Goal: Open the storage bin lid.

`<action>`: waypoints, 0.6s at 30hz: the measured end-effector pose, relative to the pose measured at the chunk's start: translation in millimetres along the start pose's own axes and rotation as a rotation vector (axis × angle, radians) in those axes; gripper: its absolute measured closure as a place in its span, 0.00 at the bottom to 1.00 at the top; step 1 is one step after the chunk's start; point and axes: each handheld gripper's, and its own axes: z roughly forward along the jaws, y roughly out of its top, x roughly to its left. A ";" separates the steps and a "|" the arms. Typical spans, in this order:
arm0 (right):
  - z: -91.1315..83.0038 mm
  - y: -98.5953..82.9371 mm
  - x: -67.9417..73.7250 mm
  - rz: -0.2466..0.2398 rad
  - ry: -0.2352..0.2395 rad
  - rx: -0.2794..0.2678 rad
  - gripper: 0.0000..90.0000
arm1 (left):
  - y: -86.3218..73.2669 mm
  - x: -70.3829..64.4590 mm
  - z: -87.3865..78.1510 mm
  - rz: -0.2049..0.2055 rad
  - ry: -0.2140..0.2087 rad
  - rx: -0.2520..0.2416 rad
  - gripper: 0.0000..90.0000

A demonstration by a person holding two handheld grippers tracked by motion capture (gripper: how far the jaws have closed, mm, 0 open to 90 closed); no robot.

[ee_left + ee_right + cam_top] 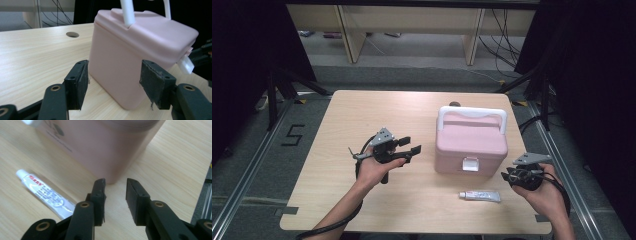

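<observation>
A pink lidded box point(470, 140) with a white handle point(471, 114) and a white front latch point(470, 163) stands shut, right of the table's middle. A small white tube point(480, 195) lies flat in front of it, near the front edge. My left gripper point(410, 145) hovers left of the box, open and empty. In the left gripper view its jaws point(113, 75) frame the box's point(140, 50) near corner without touching it. My right gripper point(508, 176) is at the box's front right corner. In the right gripper view it point(115, 185) is open by a narrow gap, empty, with the tube point(45, 192) on the left.
The wooden table point(362, 115) has a cable hole point(455, 104) just behind the box. Its right edge runs close to my right hand. Black stands, cables and wooden desk legs are on the floor behind the table.
</observation>
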 end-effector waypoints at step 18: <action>0.6 -0.2 20.4 -0.025 0.056 -0.033 0.80 | 62.9 -21.2 58.8 0.032 -0.039 0.002 0.55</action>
